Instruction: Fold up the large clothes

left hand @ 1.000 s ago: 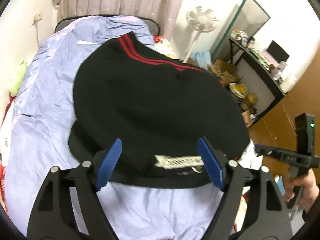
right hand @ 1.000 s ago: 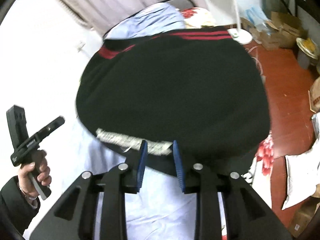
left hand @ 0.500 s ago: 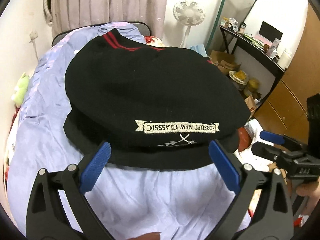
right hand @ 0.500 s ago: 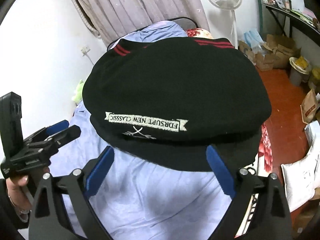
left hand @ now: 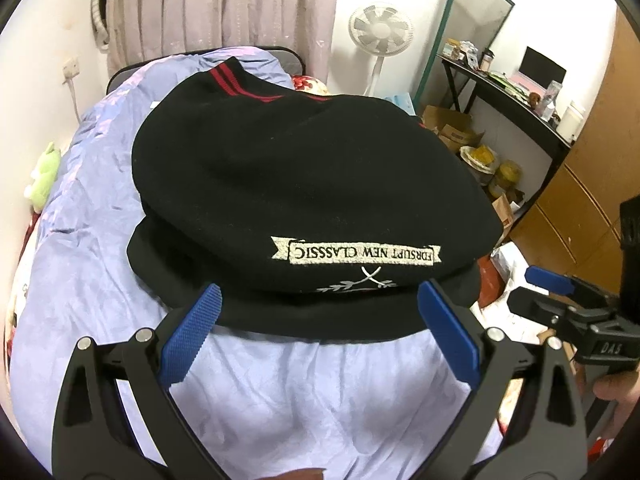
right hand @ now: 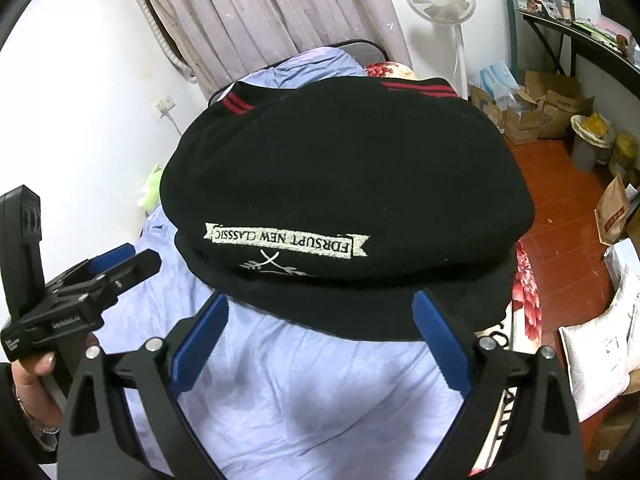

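A large black garment point(left hand: 312, 184) point(right hand: 344, 176) lies folded in layers on the bed, red stripes point(left hand: 228, 80) at its far edge and a cream printed banner point(left hand: 356, 254) near its front edge. My left gripper point(left hand: 320, 292) is open, its blue pads wide apart just short of the garment's near edge, nothing pressed between them. My right gripper point(right hand: 320, 300) is likewise open at the same edge, farther right. Each gripper shows in the other's view: the right gripper point(left hand: 544, 292) at the right border, the left gripper point(right hand: 124, 260) at the left, each held by a hand.
The lilac bed sheet point(left hand: 320, 392) spreads below and left of the garment. A green plush toy point(left hand: 44, 176) lies by the wall. A standing fan point(left hand: 380, 36), a cluttered black desk point(left hand: 512, 92) and cardboard boxes point(right hand: 532, 112) on the red floor stand right of the bed.
Both grippers drew back from the garment's front edge and their jaws widened; the right one, nearly shut at the hem before, has let go. The printed banner is now in full view.
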Tool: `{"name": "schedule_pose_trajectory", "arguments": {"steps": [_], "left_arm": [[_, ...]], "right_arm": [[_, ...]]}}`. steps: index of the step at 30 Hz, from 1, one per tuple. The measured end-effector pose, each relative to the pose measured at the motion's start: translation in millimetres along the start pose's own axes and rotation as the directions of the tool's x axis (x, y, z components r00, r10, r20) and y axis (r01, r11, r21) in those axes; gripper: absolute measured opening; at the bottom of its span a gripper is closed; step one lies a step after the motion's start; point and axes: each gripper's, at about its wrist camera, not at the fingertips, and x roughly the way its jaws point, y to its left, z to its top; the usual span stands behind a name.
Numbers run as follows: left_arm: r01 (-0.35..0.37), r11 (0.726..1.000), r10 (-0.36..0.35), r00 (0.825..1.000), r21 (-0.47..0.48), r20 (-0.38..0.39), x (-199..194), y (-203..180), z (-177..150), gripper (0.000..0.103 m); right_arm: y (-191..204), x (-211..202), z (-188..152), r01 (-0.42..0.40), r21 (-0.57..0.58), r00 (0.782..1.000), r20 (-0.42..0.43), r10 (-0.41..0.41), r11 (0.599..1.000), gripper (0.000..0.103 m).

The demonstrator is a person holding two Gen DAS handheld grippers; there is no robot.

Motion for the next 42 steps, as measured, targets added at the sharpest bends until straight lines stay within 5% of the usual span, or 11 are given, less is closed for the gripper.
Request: {"name": "schedule_pose_trajectory", "arguments": {"steps": [42], "left_arm": [[0.011,1.0,-0.011,1.0,0.02,-0.019,0.9,-1.9,-9.2,0.096]], "right_arm": [[3.7,-5.3,-0.4,-0.04,-0.033,0.999,0.028,0.041,0.999,0.098]]}}
